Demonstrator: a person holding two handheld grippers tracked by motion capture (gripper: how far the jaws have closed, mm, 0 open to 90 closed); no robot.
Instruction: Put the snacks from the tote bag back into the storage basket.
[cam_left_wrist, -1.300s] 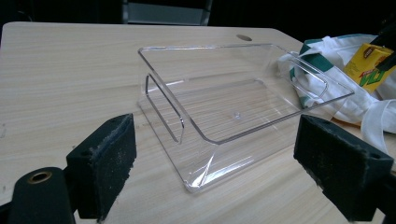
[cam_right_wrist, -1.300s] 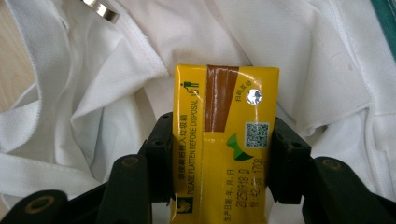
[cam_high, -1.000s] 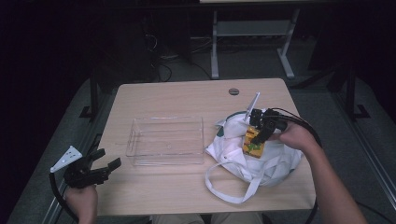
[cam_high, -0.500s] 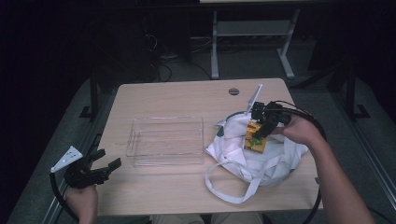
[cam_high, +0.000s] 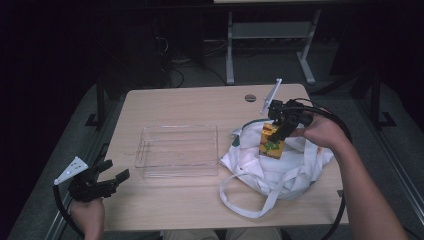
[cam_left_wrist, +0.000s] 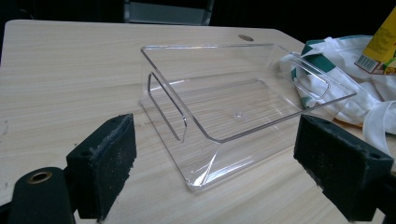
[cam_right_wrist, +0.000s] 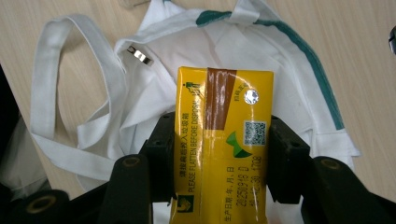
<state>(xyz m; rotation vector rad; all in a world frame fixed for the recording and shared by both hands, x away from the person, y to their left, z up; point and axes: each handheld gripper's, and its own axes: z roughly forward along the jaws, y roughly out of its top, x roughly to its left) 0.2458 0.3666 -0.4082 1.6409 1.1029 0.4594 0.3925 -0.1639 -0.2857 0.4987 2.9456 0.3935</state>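
Now yellow carton (cam_right_wrist: 219, 144) clamped between right claw (cam_right_wrist: 219, 158) jaws — above white bag (cam_right_wrist: 140, 88).

- Left gripper (cam_high: 111, 176): black frame with a grey three-cornered plate on top and a black cable looping down beside the hand.
- Its two jaws — seen close in the left gripper view (cam_left_wrist: 215, 172) — are black blocks faced with rough, speckled foam pads (cam_left_wrist: 116, 158); a brass-ringed hole sits on the rounded black knuckle below.
- Right gripper (cam_high: 276, 134): black too, with the same grey plate and thick black cables arching back.
- Both forearms are bare, no sleeves visible.
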